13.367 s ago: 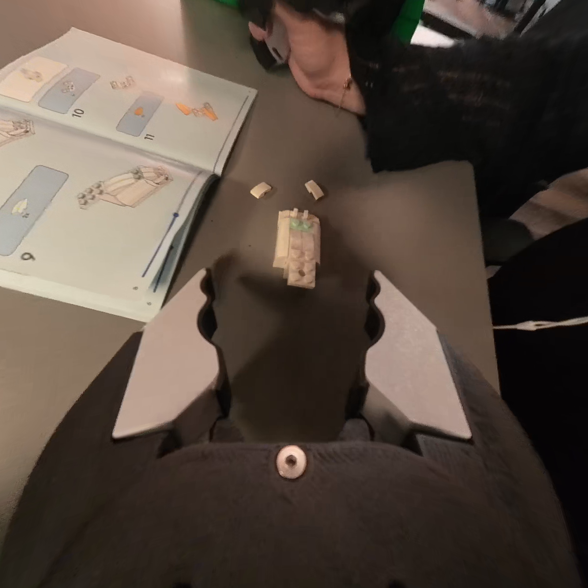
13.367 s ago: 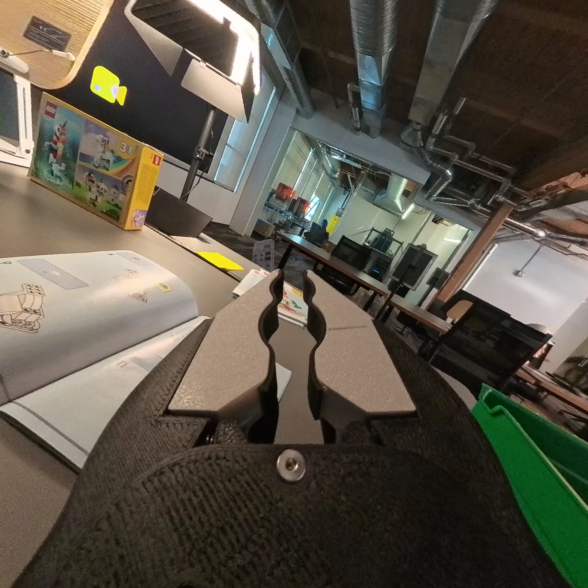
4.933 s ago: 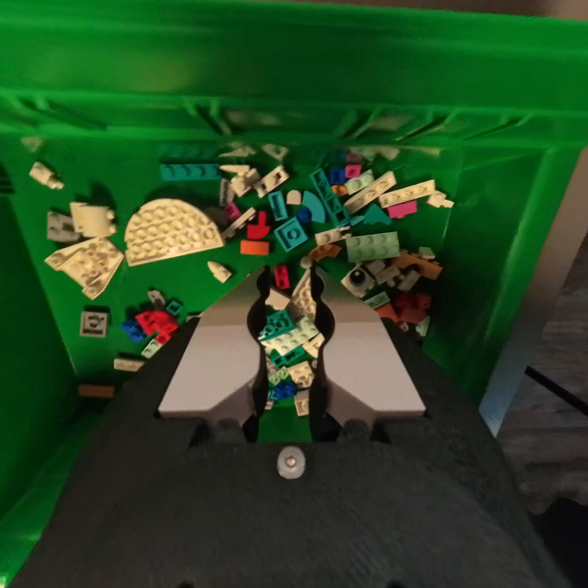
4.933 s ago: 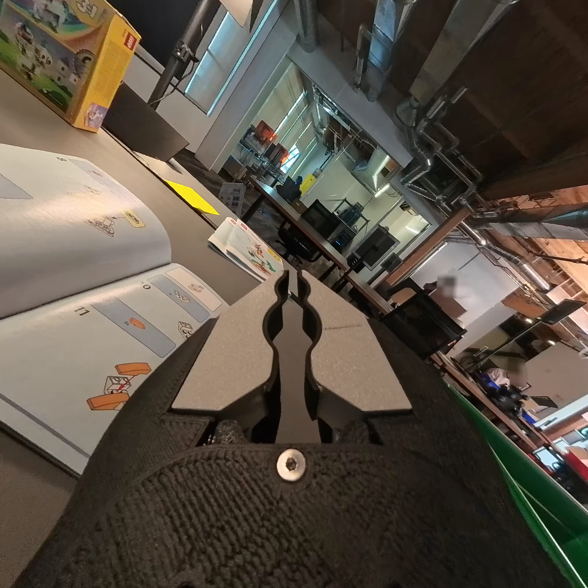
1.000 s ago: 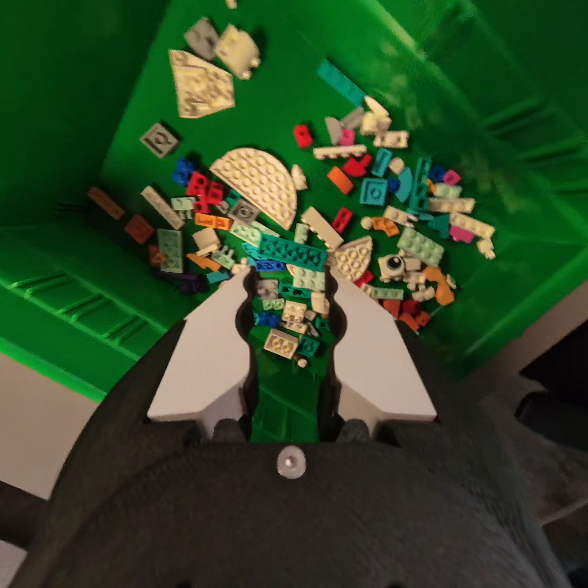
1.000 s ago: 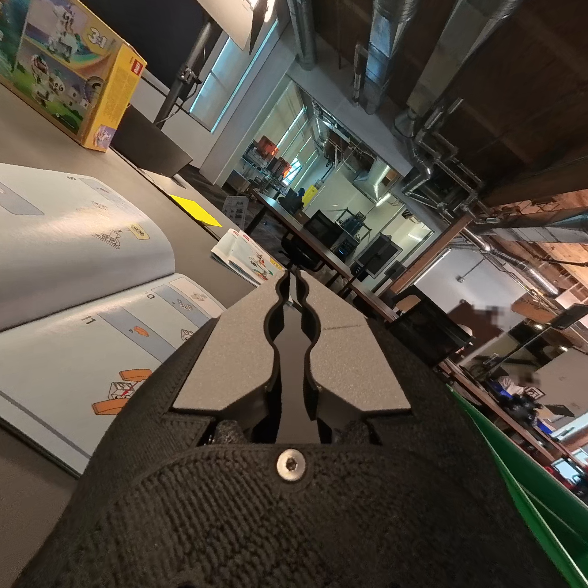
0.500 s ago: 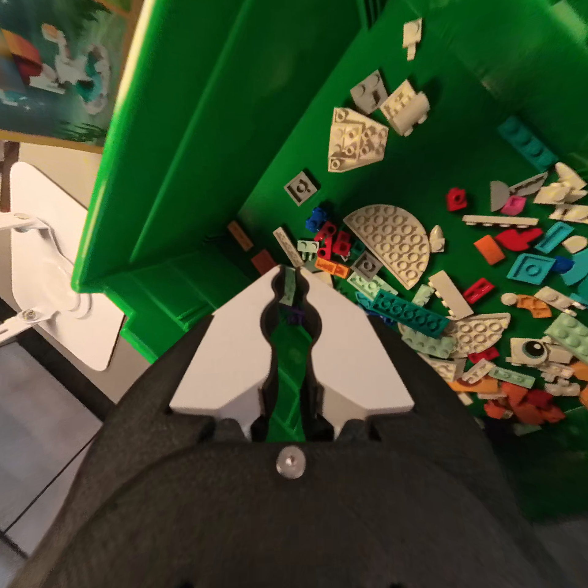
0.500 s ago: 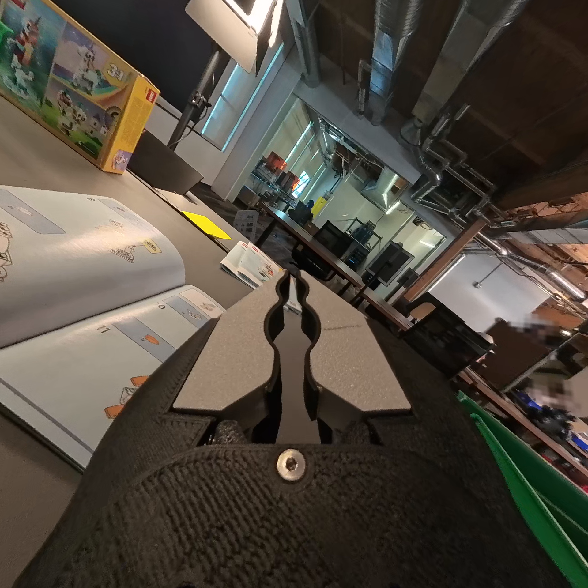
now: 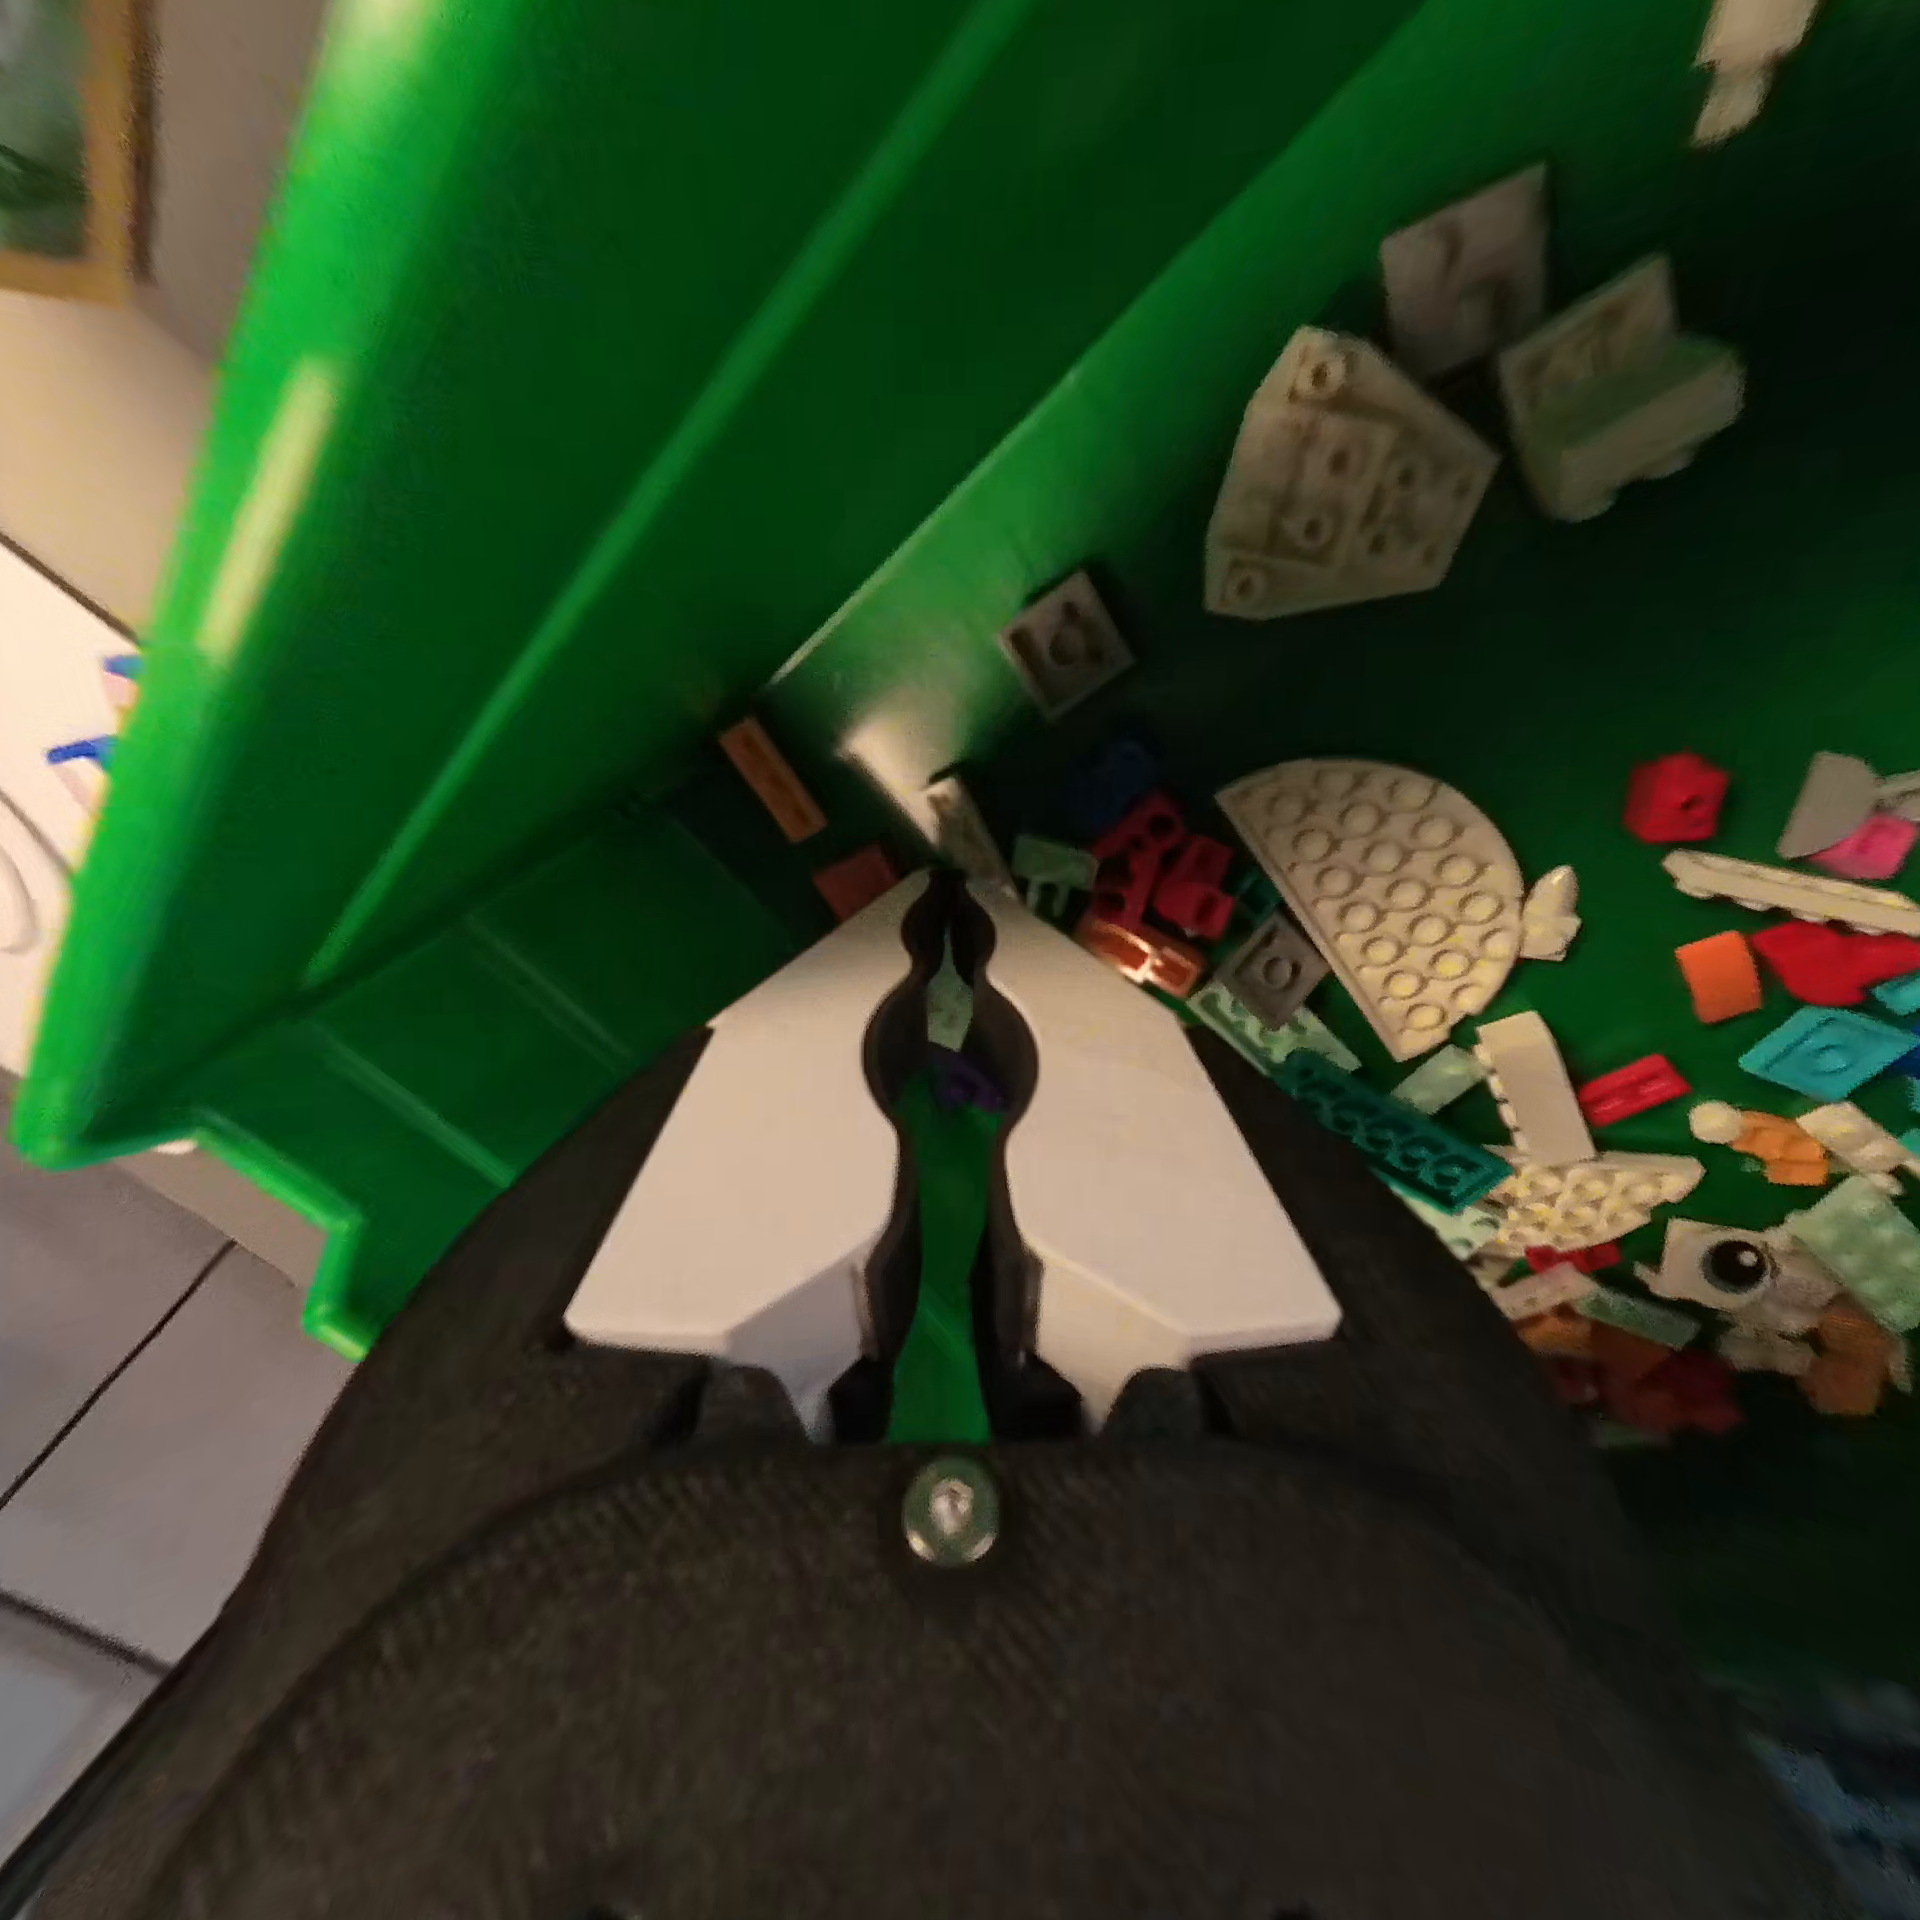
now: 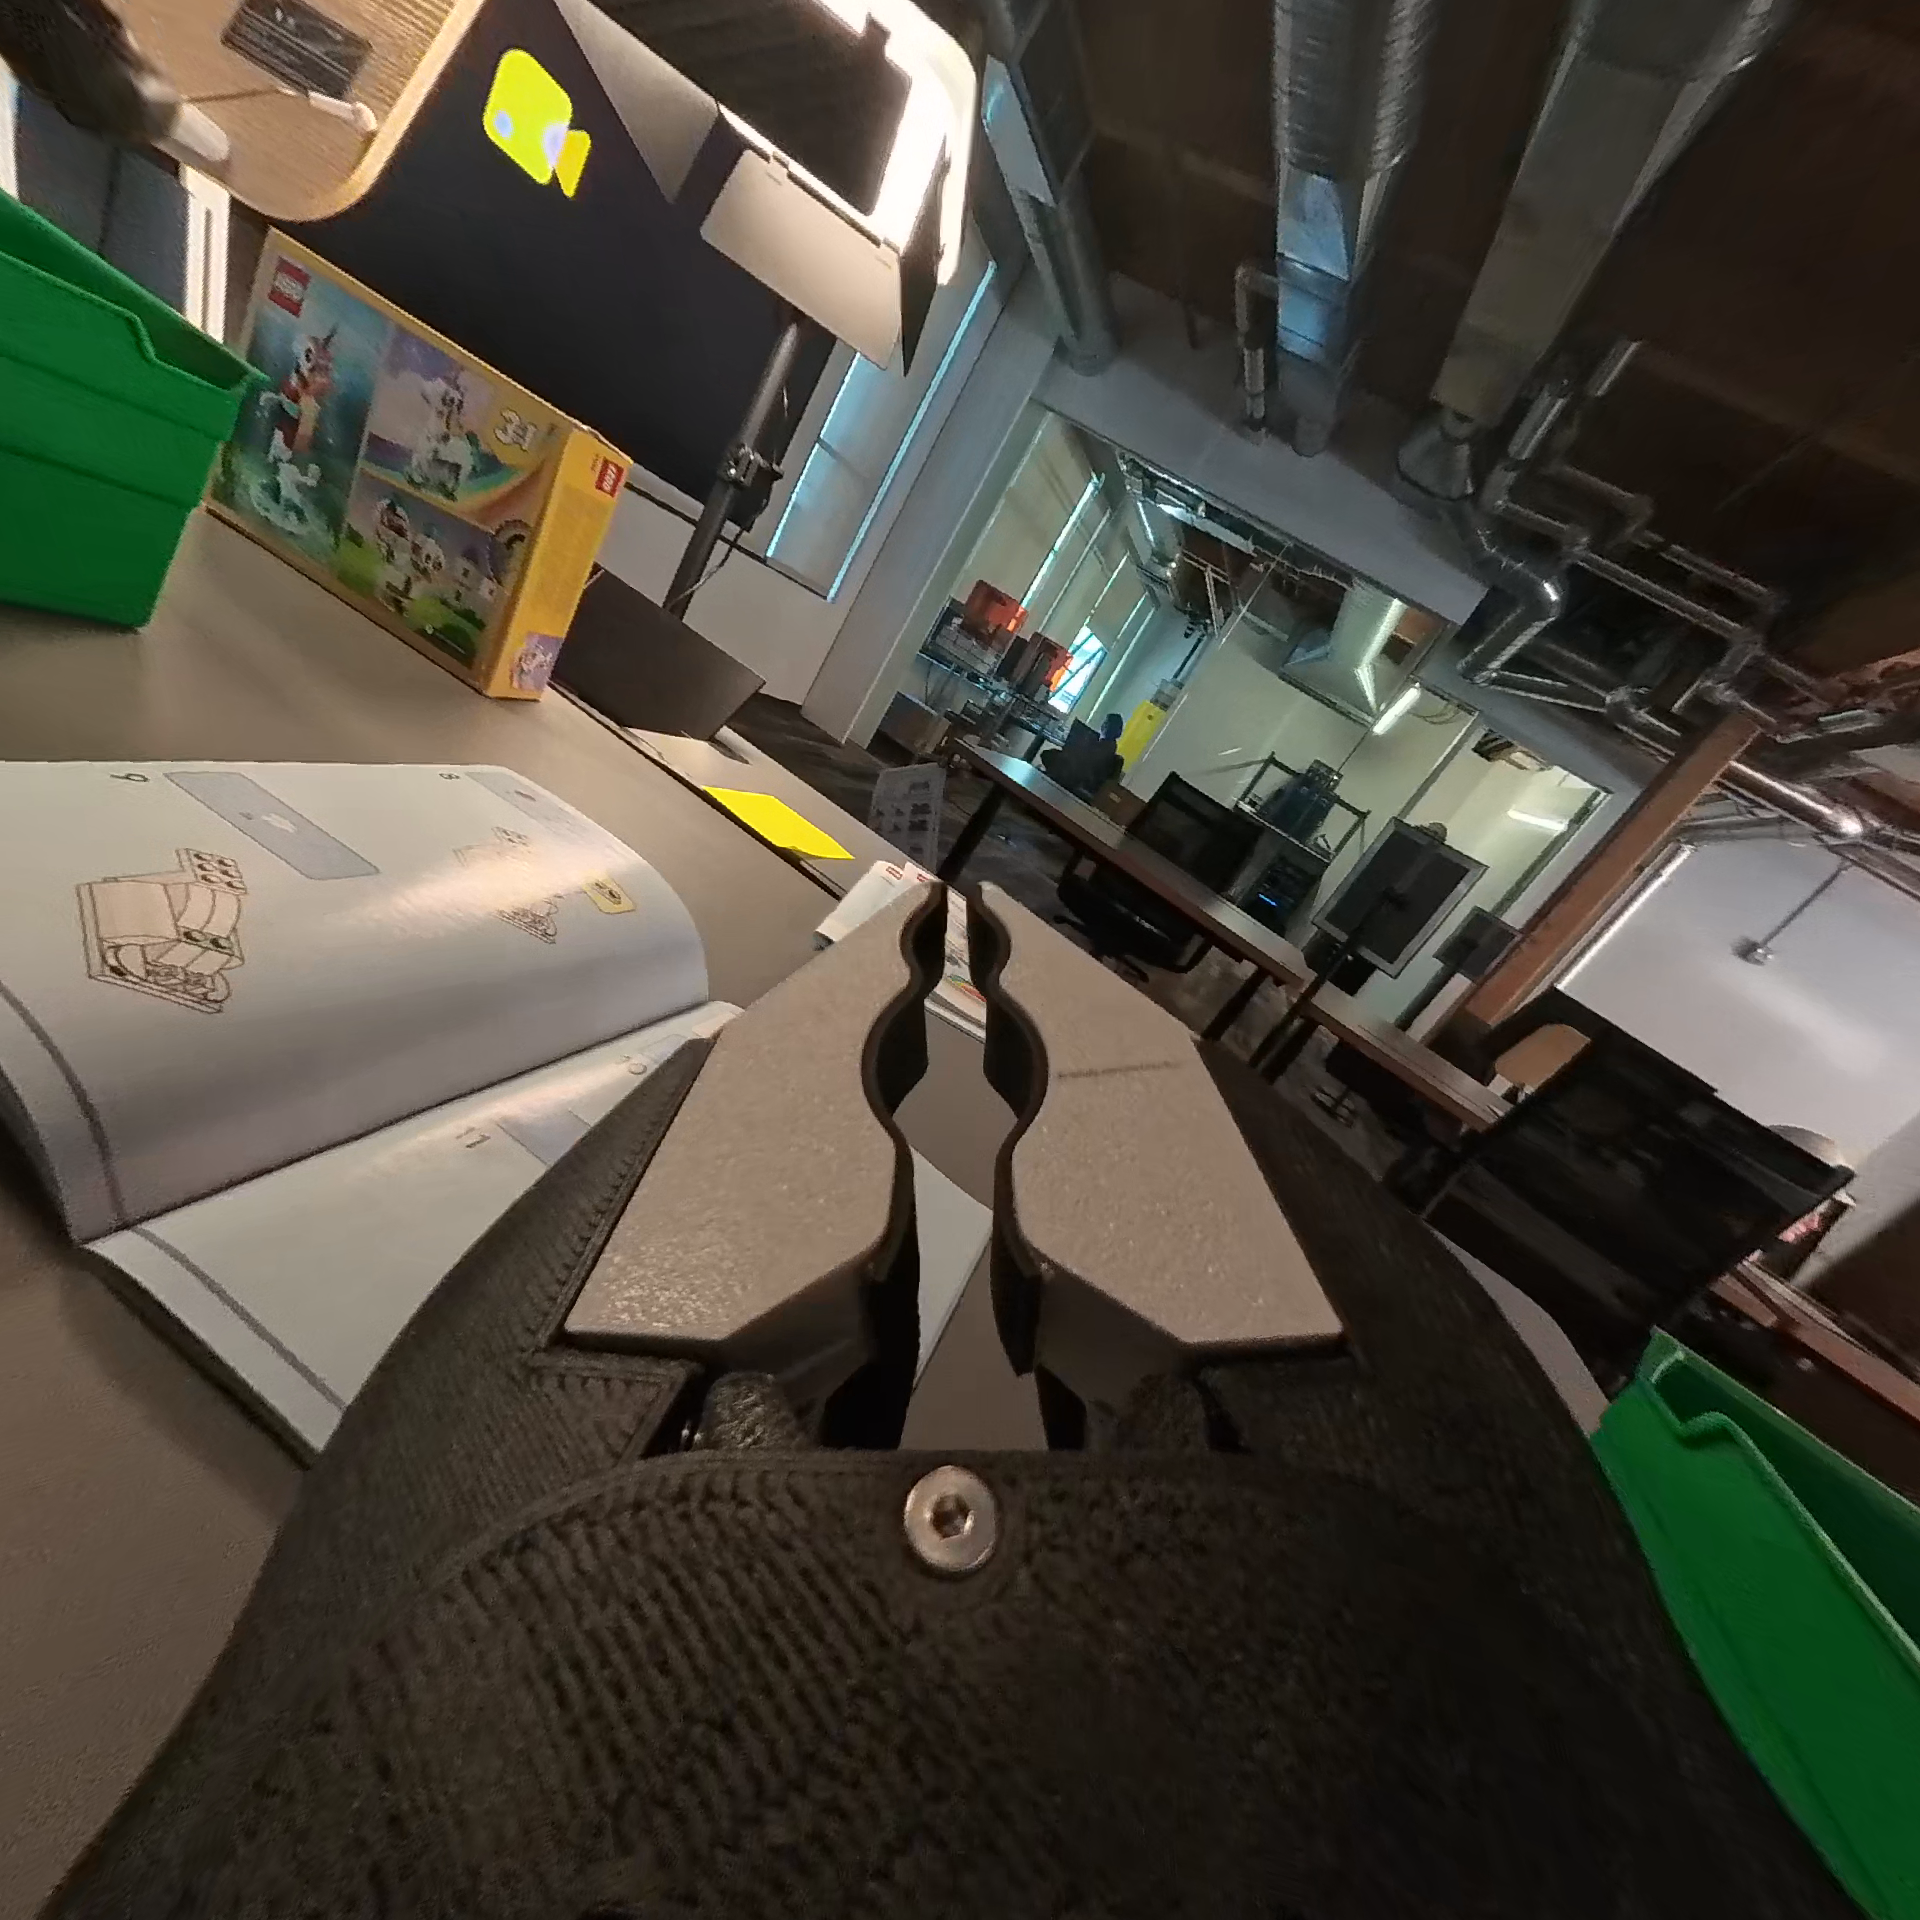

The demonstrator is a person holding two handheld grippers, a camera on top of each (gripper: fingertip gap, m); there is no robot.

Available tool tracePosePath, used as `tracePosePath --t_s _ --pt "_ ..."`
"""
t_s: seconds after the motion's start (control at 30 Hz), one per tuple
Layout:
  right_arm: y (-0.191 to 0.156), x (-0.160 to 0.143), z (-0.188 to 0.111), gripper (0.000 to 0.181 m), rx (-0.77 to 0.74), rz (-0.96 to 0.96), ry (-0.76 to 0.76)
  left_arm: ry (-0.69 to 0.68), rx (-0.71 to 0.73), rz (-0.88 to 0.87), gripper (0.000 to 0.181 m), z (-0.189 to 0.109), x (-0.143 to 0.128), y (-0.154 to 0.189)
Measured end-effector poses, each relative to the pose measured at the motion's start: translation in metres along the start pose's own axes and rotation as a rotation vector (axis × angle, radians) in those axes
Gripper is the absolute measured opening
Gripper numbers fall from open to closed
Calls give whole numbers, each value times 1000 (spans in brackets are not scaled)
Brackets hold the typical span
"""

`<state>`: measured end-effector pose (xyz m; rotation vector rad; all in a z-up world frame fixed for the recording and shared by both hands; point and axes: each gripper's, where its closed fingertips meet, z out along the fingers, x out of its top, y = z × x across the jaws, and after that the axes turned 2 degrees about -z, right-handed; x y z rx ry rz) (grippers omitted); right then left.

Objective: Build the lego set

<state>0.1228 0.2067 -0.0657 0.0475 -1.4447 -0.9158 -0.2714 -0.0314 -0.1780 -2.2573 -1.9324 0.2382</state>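
The left gripper (image 9: 951,902) is lowered into the green bin (image 9: 582,436), close to the bin's inner corner. Its jaws are drawn nearly together with their tips almost touching. A small pale green piece (image 9: 948,1003) and a dark purple piece (image 9: 966,1086) appear in the narrow gap behind the tips; whether the jaws clamp either one or the pieces merely lie on the bin floor beneath cannot be told, as the view is blurred.

Loose lego pieces cover the bin floor from 12 to 4 o'clock of the gripper tips:
- At 1 o'clock, a cream half-round plate (image 9: 1382,894), with a cluster of red bricks (image 9: 1164,873) between it and the tips.
- At 12 to 1 o'clock, farther off, a cream wedge plate (image 9: 1340,488) and a grey square tile (image 9: 1065,639).
- At 3 o'clock, a teal studded plate (image 9: 1392,1132); beyond it, a white brick bearing an eye (image 9: 1730,1262).
- At 11 o'clock, an orange tile (image 9: 771,779) near the bin wall.

The right gripper (image 10: 956,909) rests low over the grey table (image 10: 260,655), jaws nearly closed with a slim gap and nothing between them. At its 9 o'clock lies the open instruction booklet (image 10: 312,935). At 10 o'clock stands the yellow lego box (image 10: 416,488), with a second green bin (image 10: 94,436) beside it. A green bin edge (image 10: 1766,1579) shows at 4 o'clock.
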Motion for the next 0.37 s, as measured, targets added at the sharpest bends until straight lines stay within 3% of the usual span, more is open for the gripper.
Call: tracePosePath --t_s 0.03,0.13,0.3,0.37 --pt "-1 1 0 1 3 -3 2 -33 -7 -2 0 2 -5 2" --pt "-2 2 0 1 8 -11 5 -84 -37 -19 0 3 -15 9" --pt "-4 2 0 1 15 -14 5 -111 -285 -39 0 -8 -27 53" --pt "-5 2 0 1 16 -20 5 -7 -219 -48 0 -12 -13 49"
